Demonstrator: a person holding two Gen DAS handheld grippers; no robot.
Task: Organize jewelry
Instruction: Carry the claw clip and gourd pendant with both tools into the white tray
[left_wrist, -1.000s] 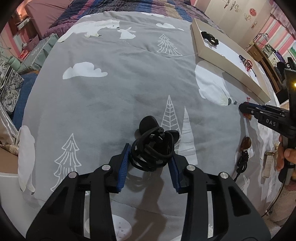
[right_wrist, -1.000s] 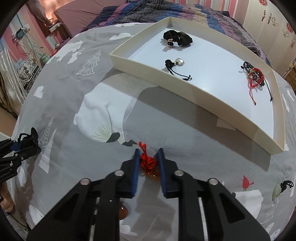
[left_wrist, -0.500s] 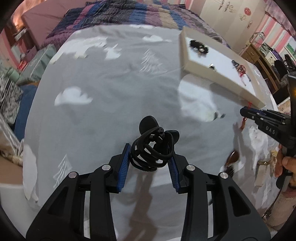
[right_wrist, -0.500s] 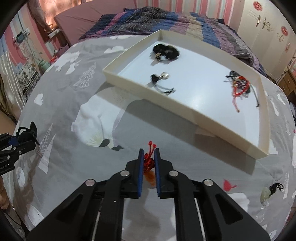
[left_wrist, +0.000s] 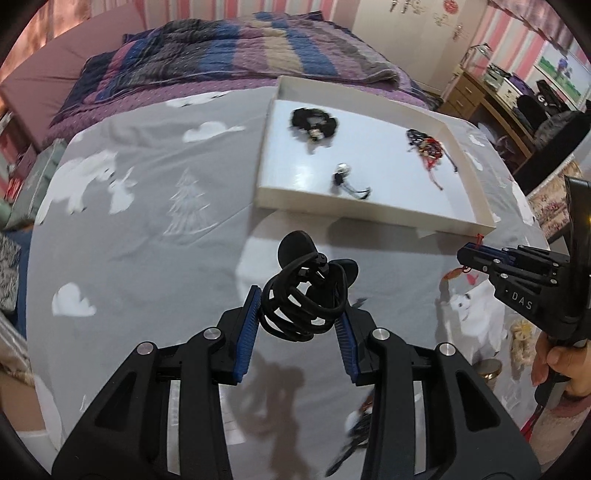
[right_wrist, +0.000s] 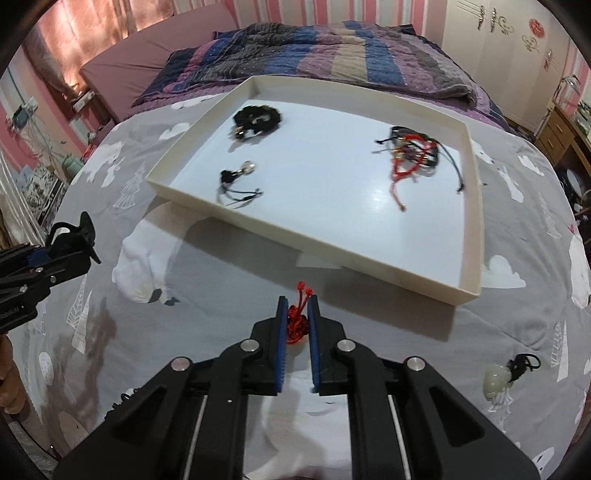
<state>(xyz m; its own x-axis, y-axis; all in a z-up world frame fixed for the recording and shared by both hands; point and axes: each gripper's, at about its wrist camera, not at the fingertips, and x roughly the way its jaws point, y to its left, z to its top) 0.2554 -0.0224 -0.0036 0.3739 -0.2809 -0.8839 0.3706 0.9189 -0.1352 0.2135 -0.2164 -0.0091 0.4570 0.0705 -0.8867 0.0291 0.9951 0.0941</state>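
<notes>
Clamping a black hair claw (left_wrist: 303, 295) between its blue pads, the left gripper (left_wrist: 301, 314) holds it above the grey bedspread (left_wrist: 147, 221), the claw's round handles pointing away toward the tray and its curved teeth running crosswise from pad to pad. The right gripper (right_wrist: 298, 325) is clenched on a red knotted cord (right_wrist: 296, 325); the cord stands lengthwise between the pads, its two beaded ends poking out past the tips toward the tray. Just beyond both tools lies a shallow white tray (right_wrist: 369, 264), set at a slant on the bedspread, its near rim facing the grippers. Inside, a black scrunchie (right_wrist: 256, 118) sits near the far left corner, a small black tassel with a pearl (right_wrist: 236, 181) near the near left edge, and a tangle of red and black bracelets (right_wrist: 413, 155) toward the right wall; the tray's middle and near right corner are bare. A pale green pendant on a black cord (right_wrist: 506, 373) lies on the bedspread to the right, well apart from the tray.
</notes>
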